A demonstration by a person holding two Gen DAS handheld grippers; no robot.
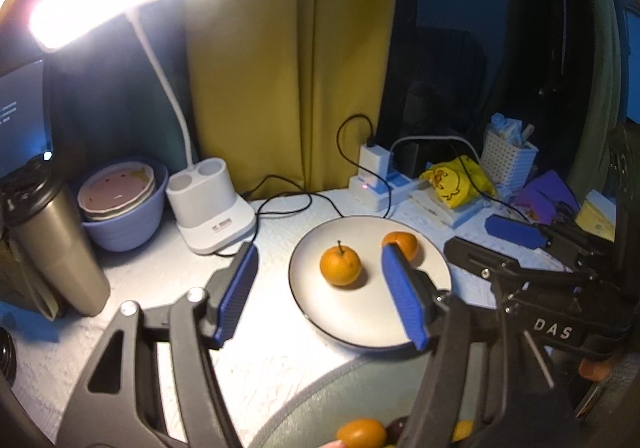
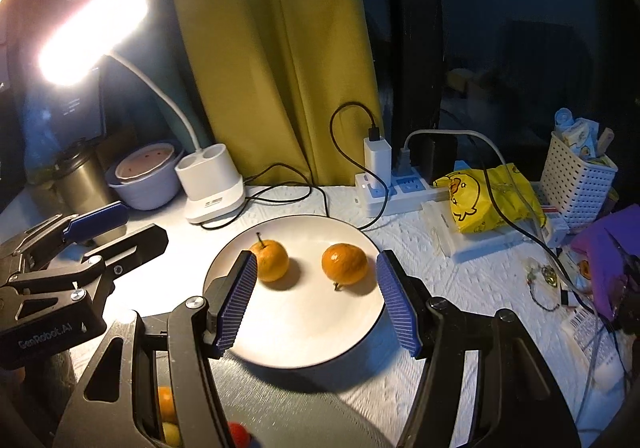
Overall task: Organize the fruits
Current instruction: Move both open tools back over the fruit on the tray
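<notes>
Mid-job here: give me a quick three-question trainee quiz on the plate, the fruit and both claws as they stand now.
1. How many oranges lie on the plate?
2. True or false: the right claw grips an orange.
3. The stemmed orange and the other orange: A touching, B apart, C stacked?

Key: 1. Two. 2. False; both it and the left claw are open and empty. 3. B.
</notes>
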